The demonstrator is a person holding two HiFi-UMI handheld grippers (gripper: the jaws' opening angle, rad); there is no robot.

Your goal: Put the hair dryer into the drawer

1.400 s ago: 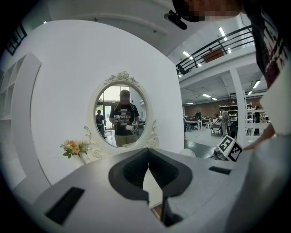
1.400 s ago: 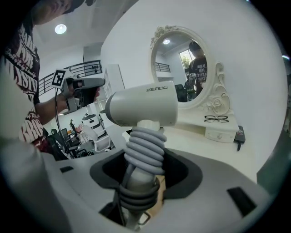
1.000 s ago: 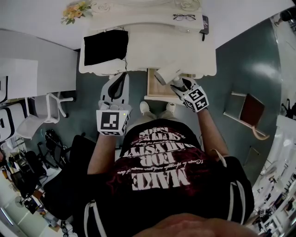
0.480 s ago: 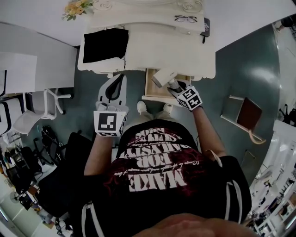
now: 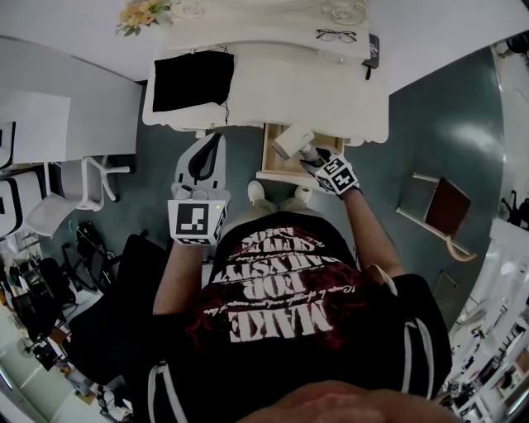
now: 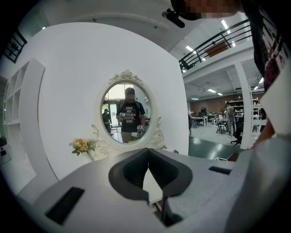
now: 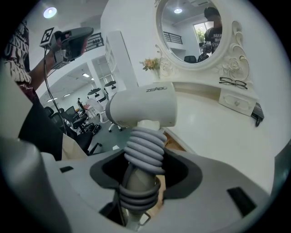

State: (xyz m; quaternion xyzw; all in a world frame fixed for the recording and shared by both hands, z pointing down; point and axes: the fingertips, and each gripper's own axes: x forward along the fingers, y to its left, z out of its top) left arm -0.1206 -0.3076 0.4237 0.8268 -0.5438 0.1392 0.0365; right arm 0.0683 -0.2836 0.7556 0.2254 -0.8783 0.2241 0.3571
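Note:
The white hair dryer (image 7: 143, 109) has a grey cord wound round its handle (image 7: 144, 157). My right gripper (image 7: 142, 184) is shut on that handle, with the dryer's body tilted above the jaws. In the head view the hair dryer (image 5: 293, 142) hangs over the open wooden drawer (image 5: 275, 161) of the white dressing table (image 5: 331, 95), with my right gripper (image 5: 314, 161) just behind it. My left gripper (image 5: 216, 136) stays left of the drawer, below the table's front edge. Its jaws (image 6: 148, 152) meet at the tips with nothing between them.
On the table lie a black cloth (image 5: 190, 80), glasses (image 5: 335, 35), a dark phone (image 5: 374, 49) and flowers (image 5: 136, 14); an oval mirror (image 6: 126, 113) stands behind. A white chair (image 5: 83, 194) is at left, a wooden stool (image 5: 442, 211) at right. My feet (image 5: 258, 192) are below the drawer.
My right gripper has sunk with the hair dryer, closer to the open drawer, and tipped further down. The left gripper has kept its place.

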